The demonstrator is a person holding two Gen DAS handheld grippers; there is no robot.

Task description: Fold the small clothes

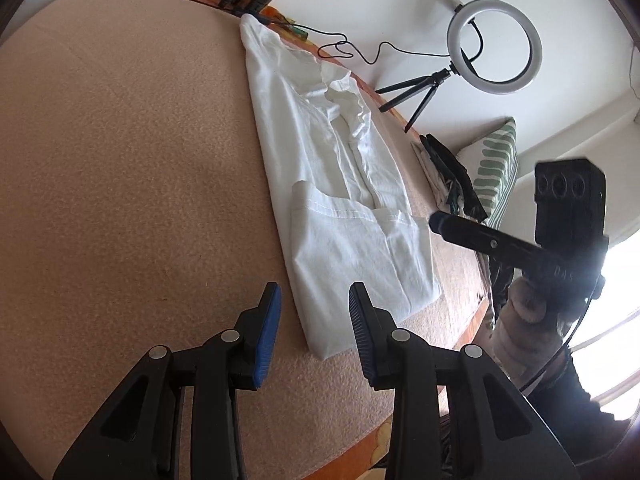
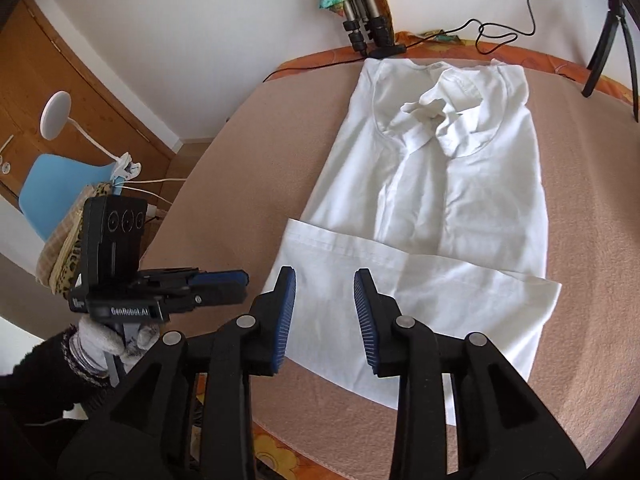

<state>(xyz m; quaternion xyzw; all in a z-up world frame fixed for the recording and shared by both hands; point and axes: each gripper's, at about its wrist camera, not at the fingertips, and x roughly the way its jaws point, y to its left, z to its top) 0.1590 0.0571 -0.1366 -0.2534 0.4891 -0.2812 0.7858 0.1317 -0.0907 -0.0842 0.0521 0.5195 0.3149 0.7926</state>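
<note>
Left wrist view: the left gripper (image 1: 314,312) hovers above a tan, carpet-like table top (image 1: 120,160), its two blue-padded fingers (image 1: 267,336) spread apart with nothing between them; just beyond the fingertips lies a white shirt (image 1: 340,184), spread flat and running away towards the far edge of the table, its sides folded inward into a long narrow strip and its hemmed bottom part turned up over the body; the near corner of the shirt sits between and slightly ahead of the fingers; to the right, the right gripper (image 1: 438,222) is seen from the side, held in a gloved hand (image 1: 524,304) beyond the shirt's right edge, and from this angle it cannot be told whether it is open; behind it, a ring light (image 1: 494,46) on a small black tripod stands against a white wall, and a green-and-white striped cushion (image 1: 496,168) rests off the table's right edge.

Right wrist view: the right gripper (image 2: 325,312) hangs over the near end of the white shirt (image 2: 440,200), fingers (image 2: 366,320) parted and holding nothing; the collar lies crumpled at the far end, near black tripod legs (image 2: 368,28) and a black cable; the folded-up hem crosses the shirt ahead of the fingertips; on the left, the left gripper (image 2: 240,280) is held in a gloved hand (image 2: 108,340) off the table's left edge; a blue chair (image 2: 60,188) stands behind it.
</note>
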